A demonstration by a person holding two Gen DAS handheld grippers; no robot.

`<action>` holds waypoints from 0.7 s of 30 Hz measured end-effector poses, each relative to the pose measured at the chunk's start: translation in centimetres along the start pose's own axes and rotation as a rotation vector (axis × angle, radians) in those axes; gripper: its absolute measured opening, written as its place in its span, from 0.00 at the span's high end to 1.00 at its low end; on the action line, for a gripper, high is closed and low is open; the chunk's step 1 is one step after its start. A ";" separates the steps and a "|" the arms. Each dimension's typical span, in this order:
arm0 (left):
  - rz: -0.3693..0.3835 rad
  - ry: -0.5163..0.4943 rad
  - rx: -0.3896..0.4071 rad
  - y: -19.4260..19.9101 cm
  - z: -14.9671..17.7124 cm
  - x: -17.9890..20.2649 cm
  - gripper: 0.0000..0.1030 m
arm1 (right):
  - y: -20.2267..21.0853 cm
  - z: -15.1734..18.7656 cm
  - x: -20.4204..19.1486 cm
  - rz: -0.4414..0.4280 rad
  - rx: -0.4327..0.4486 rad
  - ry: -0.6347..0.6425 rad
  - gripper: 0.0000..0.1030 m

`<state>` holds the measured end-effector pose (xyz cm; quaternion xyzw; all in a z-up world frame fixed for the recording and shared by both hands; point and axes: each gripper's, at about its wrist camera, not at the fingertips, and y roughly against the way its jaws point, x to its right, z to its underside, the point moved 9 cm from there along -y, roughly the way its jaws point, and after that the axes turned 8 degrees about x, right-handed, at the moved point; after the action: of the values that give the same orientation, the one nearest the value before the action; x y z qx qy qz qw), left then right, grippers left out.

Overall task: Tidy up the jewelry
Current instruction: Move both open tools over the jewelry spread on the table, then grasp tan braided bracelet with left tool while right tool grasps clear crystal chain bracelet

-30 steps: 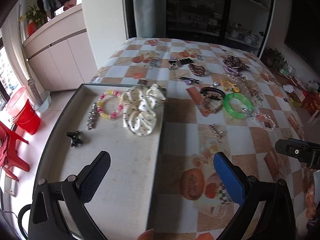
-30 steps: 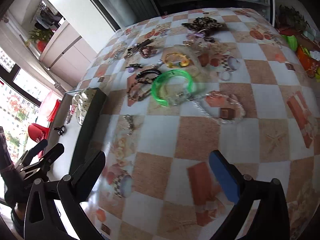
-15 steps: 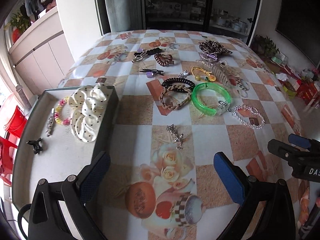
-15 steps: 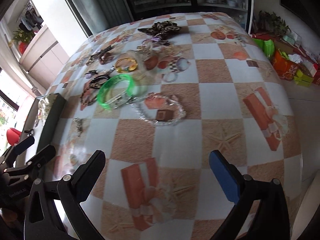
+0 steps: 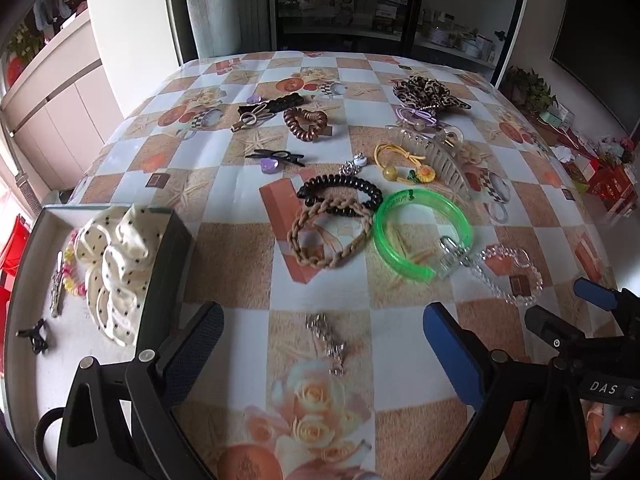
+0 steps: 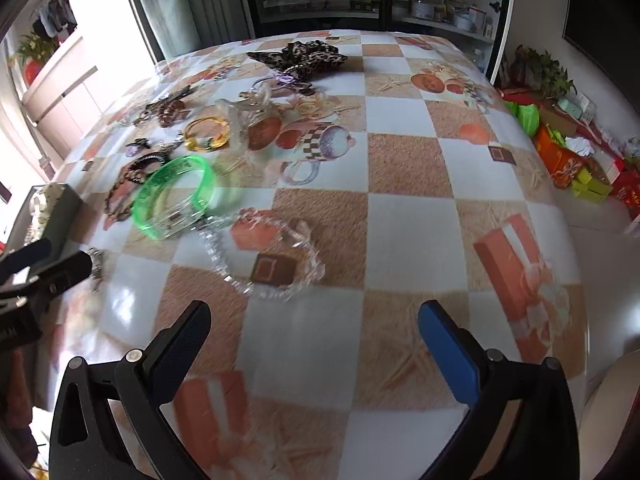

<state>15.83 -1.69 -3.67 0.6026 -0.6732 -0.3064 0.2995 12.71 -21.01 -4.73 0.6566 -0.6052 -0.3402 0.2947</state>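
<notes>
The left gripper [image 5: 324, 344] has swung away from the tray [image 5: 168, 264], which a second ago lay straight under its fingers and now sits off to its left side. A small silver clip [image 5: 326, 338] now lies between its spread fingers. The right gripper [image 6: 314, 342] has drifted too: the green bangle [image 6: 176, 196] has slid from dead ahead to its left, and the clear bead bracelet [image 6: 268, 260] now lies just ahead of its open fingers.

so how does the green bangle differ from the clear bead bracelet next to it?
The green bangle is a rigid, translucent green band with an open gap; the clear bead bracelet is a colourless string of small beads forming a closed loop. The bangle looks wider and taller-walled; the bracelet lies thin and flat. Both lie on the tablecloth, outside the tray.
</notes>
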 end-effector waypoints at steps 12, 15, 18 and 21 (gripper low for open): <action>0.014 -0.006 -0.038 -4.1 -1.9 -0.7 0.14 | -2.5 -1.0 -3.7 -0.041 0.015 0.221 0.00; 0.020 -0.021 -0.052 -4.9 -1.8 -0.7 0.14 | -2.9 -1.3 -3.9 -0.050 0.026 0.219 0.00; 0.023 -0.034 -0.056 -5.5 -1.7 -0.6 0.16 | -3.1 -1.6 -4.1 -0.058 0.036 0.221 0.03; 0.047 -0.054 -0.048 -5.6 -1.9 0.1 0.23 | -2.9 -1.8 -4.5 -0.068 0.042 0.232 0.12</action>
<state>20.83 -2.36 -6.75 0.5708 -0.6873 -0.3315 0.3030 15.72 -16.32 -5.63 0.7178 -0.5514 -0.2591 0.3370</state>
